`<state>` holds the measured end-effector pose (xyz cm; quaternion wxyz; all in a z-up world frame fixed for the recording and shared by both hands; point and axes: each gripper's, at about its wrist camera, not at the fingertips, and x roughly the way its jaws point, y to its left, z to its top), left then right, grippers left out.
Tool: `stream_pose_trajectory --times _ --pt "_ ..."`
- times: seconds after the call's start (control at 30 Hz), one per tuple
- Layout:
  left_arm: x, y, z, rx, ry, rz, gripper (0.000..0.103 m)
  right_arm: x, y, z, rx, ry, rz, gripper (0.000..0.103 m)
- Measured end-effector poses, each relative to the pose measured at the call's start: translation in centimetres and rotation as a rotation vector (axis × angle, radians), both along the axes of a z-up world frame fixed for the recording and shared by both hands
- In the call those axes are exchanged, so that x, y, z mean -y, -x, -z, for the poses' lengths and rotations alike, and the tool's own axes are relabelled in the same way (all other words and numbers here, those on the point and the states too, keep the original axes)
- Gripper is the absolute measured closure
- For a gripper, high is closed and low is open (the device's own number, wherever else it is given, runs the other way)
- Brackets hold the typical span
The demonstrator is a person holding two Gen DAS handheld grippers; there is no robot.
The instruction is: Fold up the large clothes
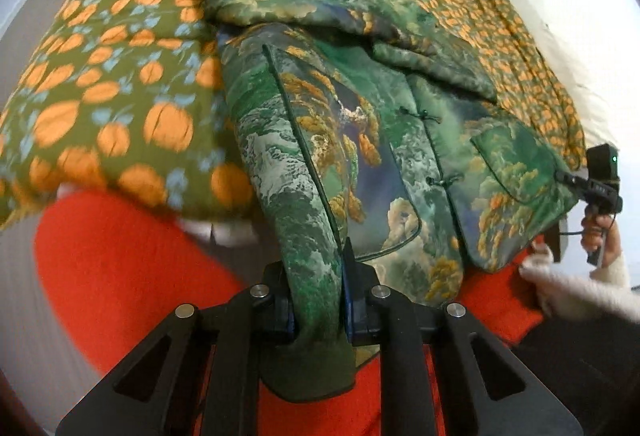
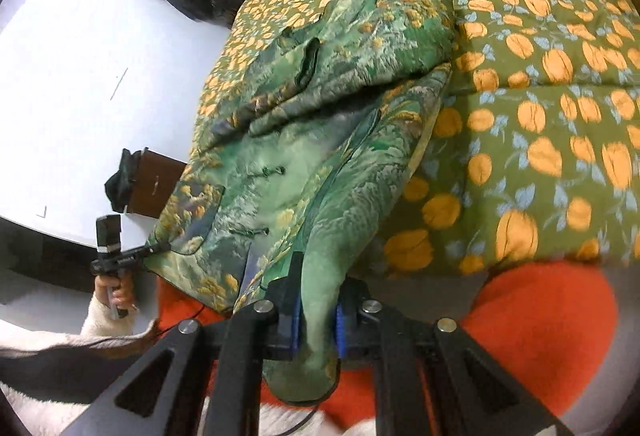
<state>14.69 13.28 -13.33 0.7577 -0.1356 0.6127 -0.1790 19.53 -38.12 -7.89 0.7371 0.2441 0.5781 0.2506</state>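
- Green jacket (image 1: pixel 400 140) spread on the bed quilt (image 1: pixel 120 84), long axis running straight away from both tongs, hem nearest.
- Left tongs (image 1: pixel 318 316) clamped on one hem corner.
- Right tongs (image 2: pixel 316 328) clamped on the other corner.
- Collar end farthest; sleeves folded across the chest.

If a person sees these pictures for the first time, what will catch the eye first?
First, the green landscape-print jacket lying on the orange-flowered quilt, its sleeves folded across the chest. Then its near hem, pinched at both corners: the left tool and the right tool are each shut on the fabric.
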Motion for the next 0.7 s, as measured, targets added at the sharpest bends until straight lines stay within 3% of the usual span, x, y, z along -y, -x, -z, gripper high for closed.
stream_pose_trajectory --times 0.1,0.2,0.37,0.47,0.57,0.7 --pt "-1.7 0.9 -2.4 -0.005 0.071 -0.043 0.088 -0.1 1.2 -1.3 -0.004 -0.074 0.032 0.092" --pt "-3.3 -1.1 -5.9 0.076 0.126 -0.092 0.088 0.1 0.2 -3.4 0.053 -0.14 0.069 0.092" --pt "-3.8 -8.9 -9.2 0.217 0.138 -0.107 0.087 1.3 -7.9 -4.5 0.16 -0.187 0.13 0.092" --pt "-4.0 -15.1 -8.3 0.243 0.147 -0.124 0.086 1.9 -14.2 -3.2 0.186 -0.174 0.182 0.092" --pt "-3.7 -21.5 -5.8 0.235 0.143 -0.148 0.082 2.6 -20.1 0.2 0.15 -0.149 0.249 0.092" --pt "-2.9 -27.8 0.2 0.146 0.119 -0.215 0.071 2.5 -25.3 6.0 0.079 -0.087 0.3 0.092"
